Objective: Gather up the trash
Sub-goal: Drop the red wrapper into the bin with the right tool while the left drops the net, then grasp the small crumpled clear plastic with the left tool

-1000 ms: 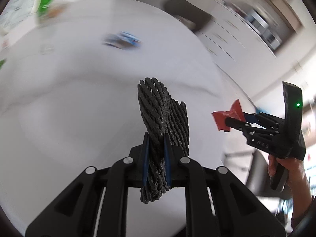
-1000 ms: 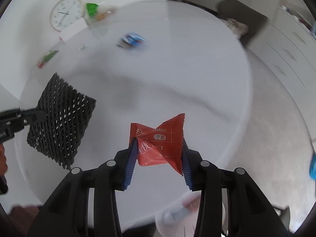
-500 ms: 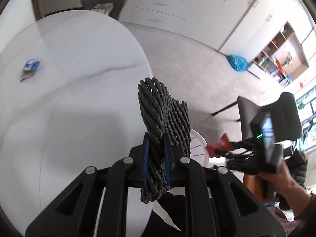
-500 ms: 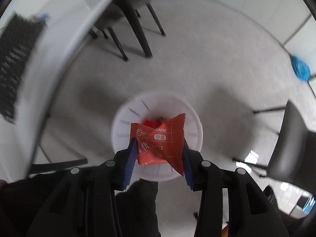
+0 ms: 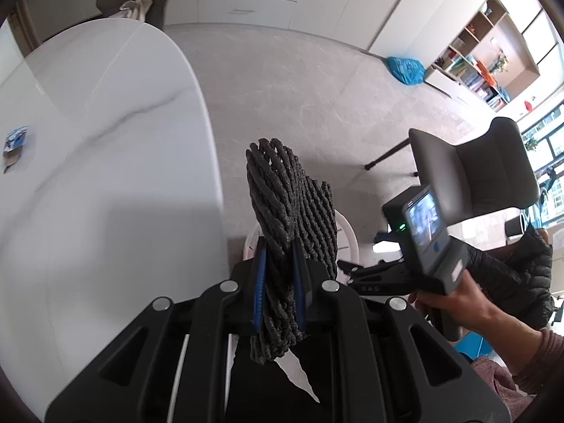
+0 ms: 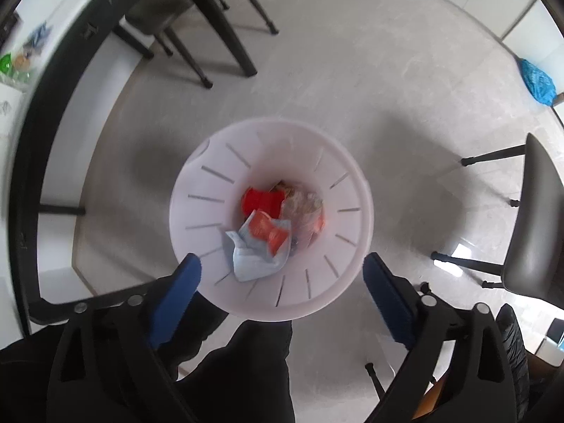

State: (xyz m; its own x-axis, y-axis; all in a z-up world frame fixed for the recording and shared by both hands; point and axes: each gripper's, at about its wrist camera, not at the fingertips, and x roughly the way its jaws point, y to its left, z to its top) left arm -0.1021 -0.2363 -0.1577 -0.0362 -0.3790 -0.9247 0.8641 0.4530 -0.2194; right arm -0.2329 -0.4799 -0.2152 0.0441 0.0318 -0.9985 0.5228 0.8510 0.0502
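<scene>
Table (image 5: 105,141) on the left has one wrapper (image 5: 14,142) left. My left gripper (image 5: 278,282) is clamped on the black foam net (image 5: 289,208); I'd center it over the white bin (image 6: 271,218) before letting go. Right gripper (image 6: 282,282) hangs spread, empty, above it.

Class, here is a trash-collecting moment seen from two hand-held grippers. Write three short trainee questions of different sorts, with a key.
1. True or false: the right gripper holds a wrapper.
2. What does the left gripper grip?
A. black foam net
B. blue wrapper
C. tissue
3. Fill in: the white bin stands on the ____.

Key:
1. False; its jaws are wide open above the bin.
2. A
3. floor
</scene>
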